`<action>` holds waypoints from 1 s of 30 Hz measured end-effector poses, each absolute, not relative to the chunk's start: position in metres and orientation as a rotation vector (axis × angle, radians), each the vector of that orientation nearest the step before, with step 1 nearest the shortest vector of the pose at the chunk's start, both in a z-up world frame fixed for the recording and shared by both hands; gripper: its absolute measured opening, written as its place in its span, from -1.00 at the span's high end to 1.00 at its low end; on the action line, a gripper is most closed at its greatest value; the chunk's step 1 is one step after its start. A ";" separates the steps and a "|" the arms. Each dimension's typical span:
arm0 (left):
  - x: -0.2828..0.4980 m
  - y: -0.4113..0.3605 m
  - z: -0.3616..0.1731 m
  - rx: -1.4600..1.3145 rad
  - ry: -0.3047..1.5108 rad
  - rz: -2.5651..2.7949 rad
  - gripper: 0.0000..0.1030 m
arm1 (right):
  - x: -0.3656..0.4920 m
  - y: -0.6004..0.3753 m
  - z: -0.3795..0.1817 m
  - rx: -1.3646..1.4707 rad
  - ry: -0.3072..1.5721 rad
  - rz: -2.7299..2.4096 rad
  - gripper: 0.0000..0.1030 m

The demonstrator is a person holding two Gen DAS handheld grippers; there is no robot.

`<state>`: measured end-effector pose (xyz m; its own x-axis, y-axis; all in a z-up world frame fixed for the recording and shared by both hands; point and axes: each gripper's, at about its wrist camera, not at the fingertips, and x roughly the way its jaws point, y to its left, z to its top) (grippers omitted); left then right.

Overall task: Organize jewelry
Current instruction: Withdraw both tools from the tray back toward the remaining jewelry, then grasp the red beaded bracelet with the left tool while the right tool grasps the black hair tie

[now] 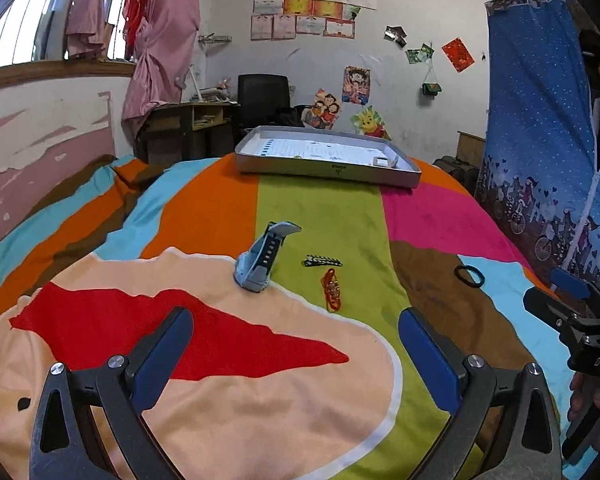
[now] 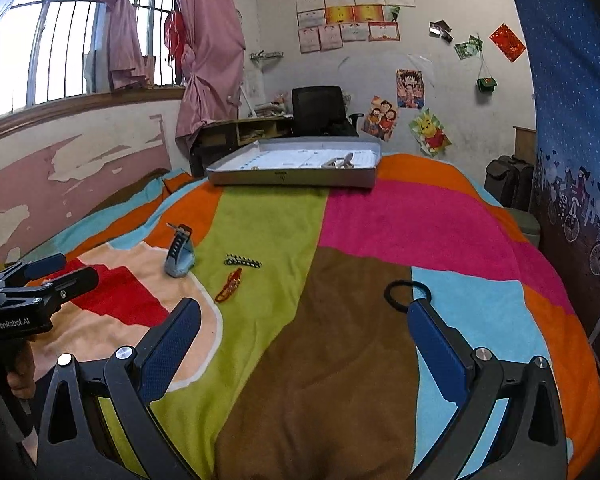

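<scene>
On the colourful bedspread lie a grey-blue watch (image 1: 260,258) (image 2: 179,252), a black-and-white hair clip (image 1: 321,261) (image 2: 243,261), an orange-red bracelet (image 1: 332,290) (image 2: 229,287) and a black hair tie (image 1: 469,275) (image 2: 406,292). A shallow grey box (image 1: 328,168) (image 2: 296,178) sits at the far end with a small metallic item inside. My left gripper (image 1: 296,348) is open and empty, just short of the watch and bracelet. My right gripper (image 2: 304,340) is open and empty, its right finger next to the hair tie.
A blue patterned curtain (image 1: 540,120) hangs close on the right. A desk and black chair (image 2: 318,110) stand behind the box. The peeling wall and window are on the left. Each gripper shows at the edge of the other's view.
</scene>
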<state>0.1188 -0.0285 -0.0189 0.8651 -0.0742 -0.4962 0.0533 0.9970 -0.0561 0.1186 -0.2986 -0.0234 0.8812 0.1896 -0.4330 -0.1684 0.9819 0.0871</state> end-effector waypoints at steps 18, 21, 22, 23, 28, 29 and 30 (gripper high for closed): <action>0.189 -0.069 -0.037 -0.069 0.599 -0.233 -0.98 | 0.173 -0.333 0.004 -0.130 0.495 0.321 -0.97; 0.199 -0.075 -0.040 -0.089 0.608 -0.192 -0.90 | 0.189 -0.345 0.000 -0.093 0.523 0.312 -0.97; 0.201 -0.076 -0.040 -0.090 0.609 -0.176 -0.89 | 0.195 -0.349 -0.003 -0.074 0.541 0.314 -0.97; 0.204 -0.078 -0.041 -0.090 0.608 -0.164 -0.89 | 0.201 -0.352 -0.007 -0.064 0.556 0.316 -0.97; 0.227 -0.087 -0.054 -0.061 0.642 -0.136 -0.66 | 0.238 -0.364 -0.038 -0.002 0.653 0.298 -0.85; 0.232 -0.087 -0.058 -0.053 0.659 -0.133 -0.58 | 0.244 -0.365 -0.045 0.004 0.673 0.286 -0.77; 0.236 -0.088 -0.063 -0.048 0.678 -0.134 -0.54 | 0.253 -0.367 -0.053 0.020 0.701 0.269 -0.62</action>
